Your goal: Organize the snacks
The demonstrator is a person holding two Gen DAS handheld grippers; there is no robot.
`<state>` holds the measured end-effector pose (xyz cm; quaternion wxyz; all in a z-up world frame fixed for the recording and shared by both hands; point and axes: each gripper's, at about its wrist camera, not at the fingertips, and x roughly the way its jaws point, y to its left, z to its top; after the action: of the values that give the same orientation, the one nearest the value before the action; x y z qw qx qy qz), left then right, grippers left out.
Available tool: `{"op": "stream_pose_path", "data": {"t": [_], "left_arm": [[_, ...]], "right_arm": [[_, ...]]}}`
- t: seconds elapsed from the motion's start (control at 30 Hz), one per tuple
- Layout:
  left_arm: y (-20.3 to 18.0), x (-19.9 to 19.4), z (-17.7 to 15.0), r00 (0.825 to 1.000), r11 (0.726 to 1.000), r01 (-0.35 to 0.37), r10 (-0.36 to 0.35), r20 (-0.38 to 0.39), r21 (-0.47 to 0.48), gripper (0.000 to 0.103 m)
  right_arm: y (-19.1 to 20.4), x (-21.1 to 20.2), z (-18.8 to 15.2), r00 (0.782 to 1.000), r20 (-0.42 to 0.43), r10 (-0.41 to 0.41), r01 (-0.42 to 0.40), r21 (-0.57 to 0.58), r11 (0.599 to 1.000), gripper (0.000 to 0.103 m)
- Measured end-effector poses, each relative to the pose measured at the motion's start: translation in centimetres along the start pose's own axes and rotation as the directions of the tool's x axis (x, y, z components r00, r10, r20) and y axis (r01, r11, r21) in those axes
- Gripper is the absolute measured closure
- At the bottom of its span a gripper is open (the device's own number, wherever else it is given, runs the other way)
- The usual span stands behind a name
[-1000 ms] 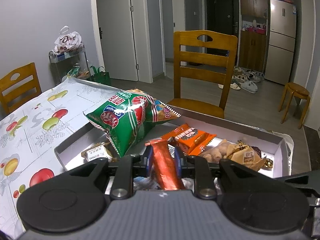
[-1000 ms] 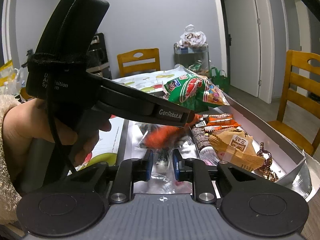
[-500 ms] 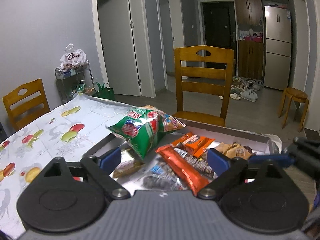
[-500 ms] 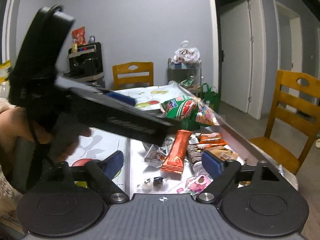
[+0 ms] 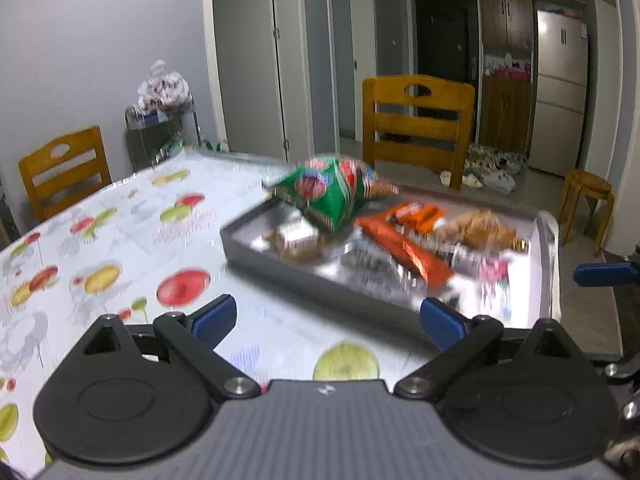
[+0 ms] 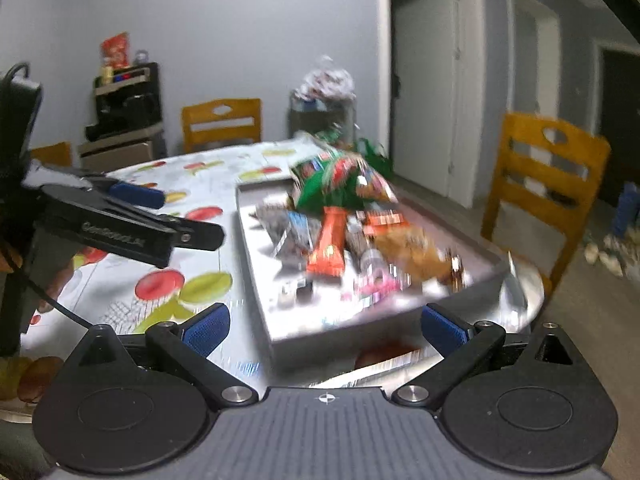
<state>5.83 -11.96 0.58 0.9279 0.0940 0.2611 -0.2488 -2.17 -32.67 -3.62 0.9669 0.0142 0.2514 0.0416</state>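
A grey tray (image 5: 256, 250) (image 6: 256, 276) on the fruit-print tablecloth holds several snacks: a green chip bag (image 5: 332, 192) (image 6: 336, 180), a long orange bar (image 5: 408, 248) (image 6: 330, 244), small orange packets (image 5: 416, 214) and brown wrapped cakes (image 5: 476, 226). Both views are blurred by motion. My left gripper (image 5: 328, 320) is open and empty, pulled back over the tablecloth short of the tray; its body also shows in the right wrist view (image 6: 120, 228). My right gripper (image 6: 324, 326) is open and empty at the tray's near end.
Wooden chairs stand beyond the table (image 5: 418, 120) (image 6: 540, 184) and at the far side (image 5: 64, 168). A metal rack with a white bag (image 5: 164, 108) stands by the wall. A wooden stool (image 5: 588, 204) and a fridge (image 5: 560, 96) are further off.
The left gripper let go of the orange bar, which now lies in the tray. Both grippers opened and drew back from the tray.
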Motion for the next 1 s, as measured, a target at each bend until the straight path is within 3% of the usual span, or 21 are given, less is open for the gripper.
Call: {"op": "stream_pose_path", "data": {"t": [0.17, 0.37, 1.0], "left_arm": [[0.3, 0.5, -2.1, 0.999, 0.999, 0.007, -0.005, -0.035, 0.032, 0.004], [0.8, 1.2, -3.4, 0.997, 0.999, 0.04, -0.041, -0.063, -0.008, 0.004], [0.2, 1.9, -3.7, 0.994, 1.0, 0.006, -0.003, -0.107, 0.019, 0.001]], "right_arm": [[1.0, 0.6, -1.2, 0.997, -0.058, -0.05, 0.051, 0.015, 0.999, 0.0], [1.3, 2.3, -1.8, 0.989, -0.128, -0.075, 0.085, 0.073, 0.994, 0.0], [1.7, 3.4, -1.7, 0.987, -0.14, -0.079, 0.099, 0.14, 0.985, 0.0]]}}
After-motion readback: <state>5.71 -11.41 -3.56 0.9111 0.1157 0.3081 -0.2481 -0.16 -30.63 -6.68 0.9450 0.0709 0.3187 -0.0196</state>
